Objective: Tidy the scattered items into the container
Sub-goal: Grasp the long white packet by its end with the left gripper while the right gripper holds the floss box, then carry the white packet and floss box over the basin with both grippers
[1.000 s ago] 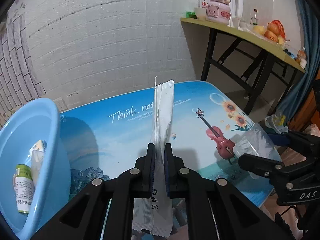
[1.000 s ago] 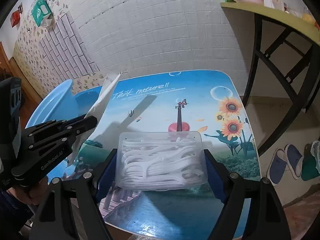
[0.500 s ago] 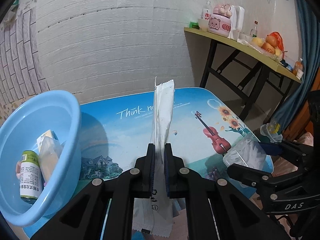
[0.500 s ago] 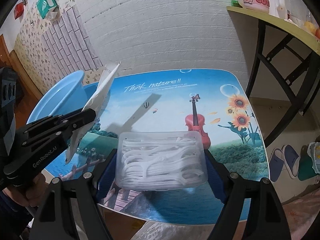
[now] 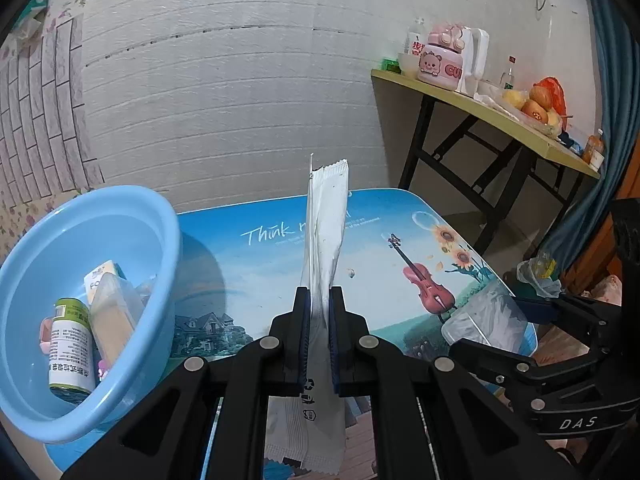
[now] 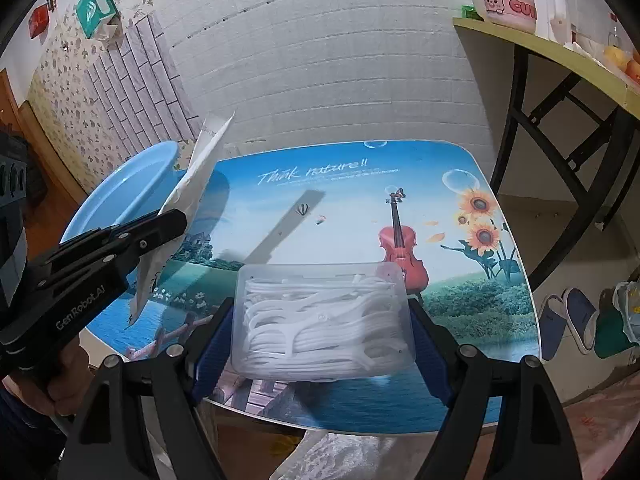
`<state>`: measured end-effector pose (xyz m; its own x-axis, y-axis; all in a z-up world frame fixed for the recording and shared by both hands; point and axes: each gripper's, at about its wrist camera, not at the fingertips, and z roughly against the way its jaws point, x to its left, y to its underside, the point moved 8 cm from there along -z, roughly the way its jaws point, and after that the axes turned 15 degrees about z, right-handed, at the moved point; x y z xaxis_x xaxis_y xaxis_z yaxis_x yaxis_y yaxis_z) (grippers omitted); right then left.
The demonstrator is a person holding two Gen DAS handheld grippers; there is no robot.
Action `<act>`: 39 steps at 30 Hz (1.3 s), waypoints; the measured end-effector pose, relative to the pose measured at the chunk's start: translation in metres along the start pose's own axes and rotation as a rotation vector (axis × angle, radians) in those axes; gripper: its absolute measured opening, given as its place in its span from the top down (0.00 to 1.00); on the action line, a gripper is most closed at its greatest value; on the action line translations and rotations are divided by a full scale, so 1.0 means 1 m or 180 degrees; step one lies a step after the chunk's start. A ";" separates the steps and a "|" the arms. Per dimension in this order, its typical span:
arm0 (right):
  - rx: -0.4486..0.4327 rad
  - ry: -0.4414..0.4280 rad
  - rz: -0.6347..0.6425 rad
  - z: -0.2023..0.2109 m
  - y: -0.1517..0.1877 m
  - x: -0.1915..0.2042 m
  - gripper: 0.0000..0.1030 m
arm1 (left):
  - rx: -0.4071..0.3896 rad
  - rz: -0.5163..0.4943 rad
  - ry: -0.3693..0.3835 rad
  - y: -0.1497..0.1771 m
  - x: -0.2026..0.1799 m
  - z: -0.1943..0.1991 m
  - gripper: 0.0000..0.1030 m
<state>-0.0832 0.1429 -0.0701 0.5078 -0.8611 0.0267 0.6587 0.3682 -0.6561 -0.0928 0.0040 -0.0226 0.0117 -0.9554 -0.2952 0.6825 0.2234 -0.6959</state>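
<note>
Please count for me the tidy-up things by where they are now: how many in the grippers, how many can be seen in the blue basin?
Held in grippers: 2 (white sachet in left gripper, clear box of floss picks in right gripper)
Seen in blue basin: at least 3 (green-label bottle, small carton, clear box); others are hidden
Total: at least 5

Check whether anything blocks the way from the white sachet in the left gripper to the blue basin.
Nothing visible does. The white sachet is clamped in the left gripper, and only bare table lies between it and the blue basin, whose open top is uncovered.
</note>
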 end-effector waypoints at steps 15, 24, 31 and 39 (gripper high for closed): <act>-0.0034 -0.0002 0.0023 0.002 -0.006 0.004 0.20 | -0.0044 -0.0003 0.0012 -0.005 0.002 0.005 0.92; -0.0058 -0.0024 -0.0002 0.003 -0.011 0.005 0.20 | -0.0130 0.0039 0.0008 -0.015 0.009 0.017 0.92; -0.0289 -0.0157 0.0225 0.007 -0.063 0.039 0.20 | -0.0424 0.0225 -0.0190 -0.049 0.053 0.052 0.92; -0.0455 -0.0393 0.0441 0.002 -0.102 0.091 0.20 | -0.0616 0.0460 -0.0537 -0.073 0.119 0.076 0.92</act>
<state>-0.1032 0.0271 0.0008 0.6578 -0.7531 0.0151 0.4971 0.4189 -0.7599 -0.0862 -0.1409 0.0429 0.2311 -0.9260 -0.2985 0.5130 0.3767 -0.7713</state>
